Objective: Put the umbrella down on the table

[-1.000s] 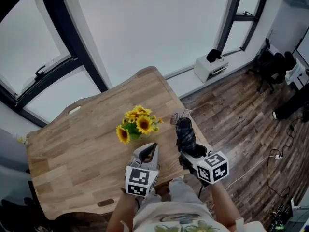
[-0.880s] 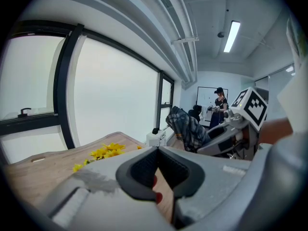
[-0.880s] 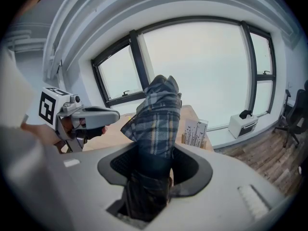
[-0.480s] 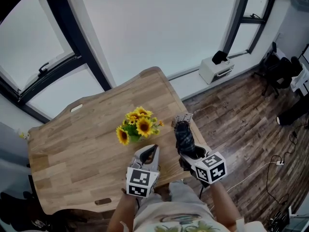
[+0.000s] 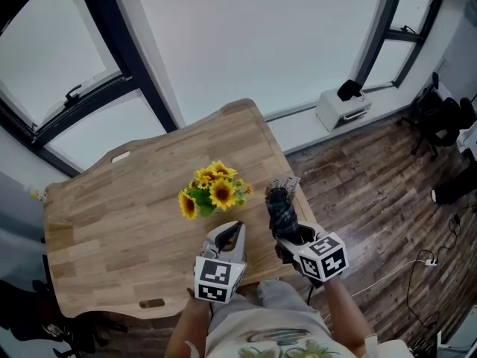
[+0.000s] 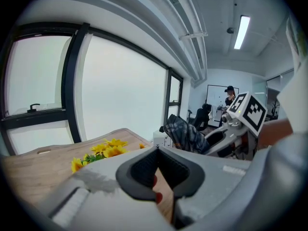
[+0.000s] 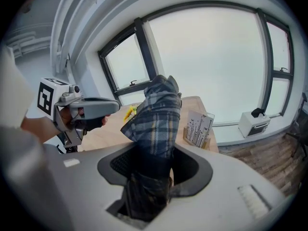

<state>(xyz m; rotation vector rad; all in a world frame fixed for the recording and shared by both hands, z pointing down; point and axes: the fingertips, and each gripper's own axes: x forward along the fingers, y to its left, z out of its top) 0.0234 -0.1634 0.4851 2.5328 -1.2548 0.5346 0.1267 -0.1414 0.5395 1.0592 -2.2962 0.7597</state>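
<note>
The person holds both arms low in front of the body, close together. The left hand-held gripper (image 5: 232, 230) points forward and a little down. Its two jaws are pressed together with nothing between them. The right hand-held gripper (image 5: 287, 233) sits just beside it and tips down more. Its jaws are closed on the umbrella (image 5: 283, 207), which sticks up out of them. Each one has its marker cube (image 5: 218, 278) at the back, near the person. The bare forearms (image 5: 344, 321) reach out from below.
</note>
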